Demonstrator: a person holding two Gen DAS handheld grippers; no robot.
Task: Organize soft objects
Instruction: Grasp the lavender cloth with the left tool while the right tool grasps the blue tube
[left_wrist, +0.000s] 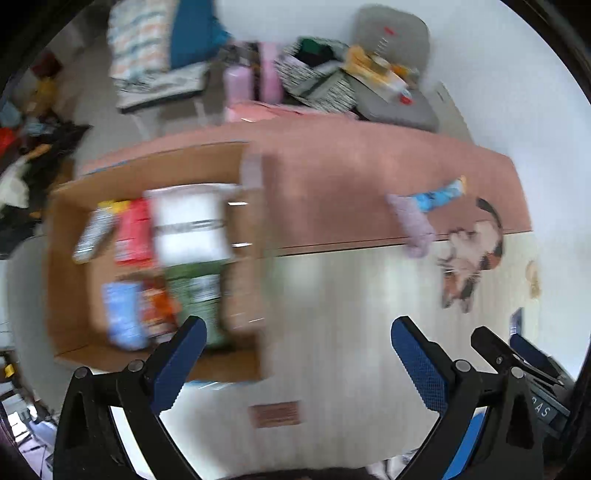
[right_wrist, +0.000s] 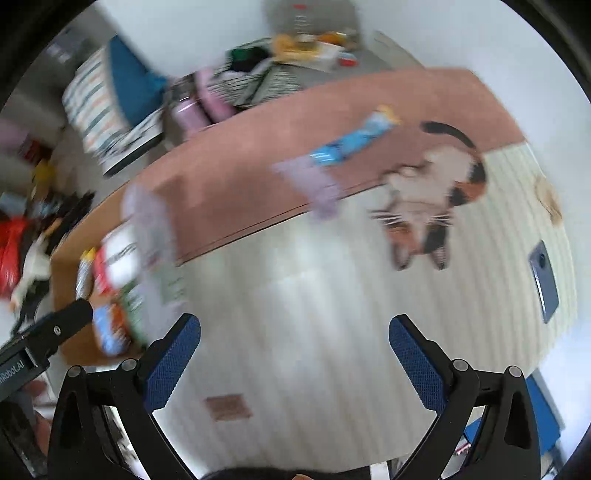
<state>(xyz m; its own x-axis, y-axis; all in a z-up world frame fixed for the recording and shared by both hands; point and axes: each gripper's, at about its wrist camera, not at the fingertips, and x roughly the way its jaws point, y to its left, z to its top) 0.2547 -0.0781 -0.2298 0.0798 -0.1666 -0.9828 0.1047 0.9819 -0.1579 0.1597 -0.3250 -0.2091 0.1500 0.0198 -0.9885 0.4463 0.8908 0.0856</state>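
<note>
Hovering between picks | left gripper (left_wrist: 297, 350) and right gripper (right_wrist: 293, 347) both wide, empty | blue packet (right_wrist: 351, 142), lilac pouch (right_wrist: 314, 181) far right on tabletop (right_wrist: 240, 173) | next: you reach them, carry to box (left_wrist: 74, 325), near left.

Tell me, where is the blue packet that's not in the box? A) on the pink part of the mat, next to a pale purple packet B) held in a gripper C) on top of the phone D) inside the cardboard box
A: the blue packet lies on the pink band of the mat, touching a pale purple packet; both grippers are empty.
</note>
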